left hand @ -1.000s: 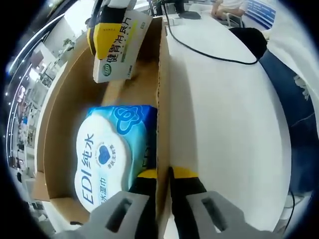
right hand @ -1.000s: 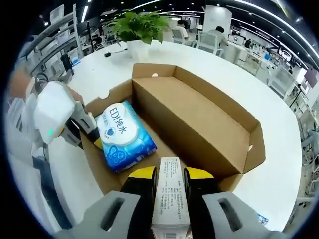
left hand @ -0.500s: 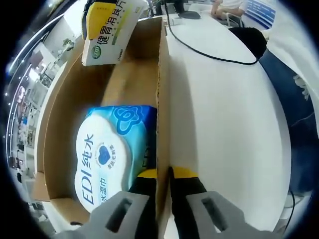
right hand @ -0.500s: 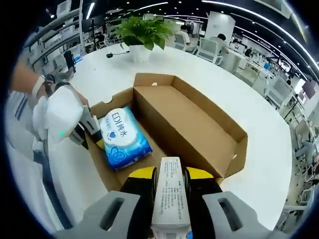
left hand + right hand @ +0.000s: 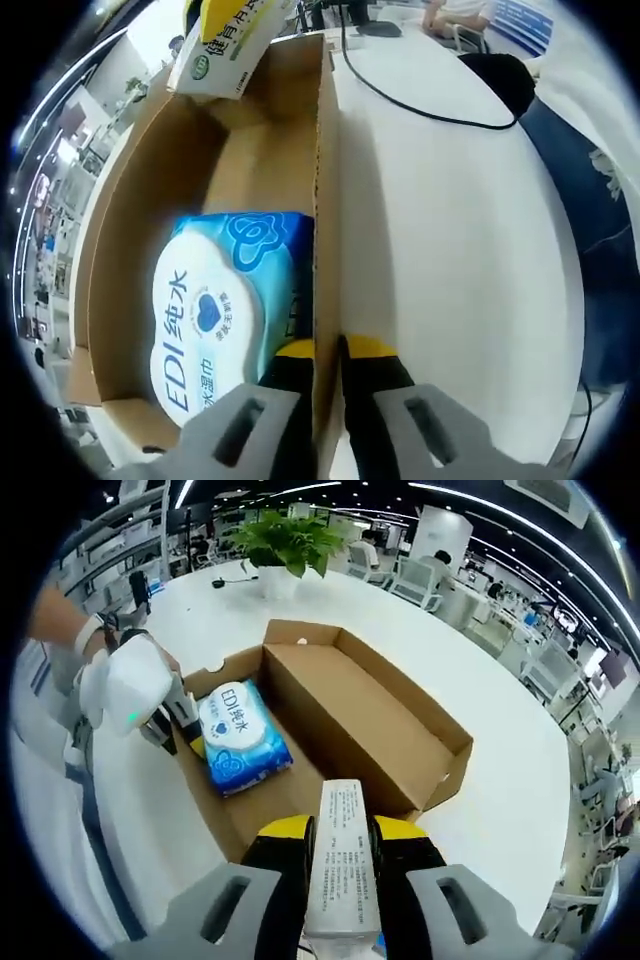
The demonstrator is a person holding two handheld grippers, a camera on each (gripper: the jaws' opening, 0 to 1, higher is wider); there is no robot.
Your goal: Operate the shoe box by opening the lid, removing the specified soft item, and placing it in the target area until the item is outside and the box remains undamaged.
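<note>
In the left gripper view, the left gripper [image 5: 325, 365] has its jaws pinching the shoe box [image 5: 323, 180] side wall. The wet wipes pack [image 5: 225, 310] lies inside, just beside the jaws; it looks soft, light and slippery, best gripped across an edge.

In the right gripper view, the right gripper [image 5: 338, 852] clamps a small medicine carton [image 5: 339, 855] above the box.

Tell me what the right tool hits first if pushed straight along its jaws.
Likely the shoe box: the right tool, shut on the small carton, points over its near end toward the floor and long wall. Depth is unclear.
</note>
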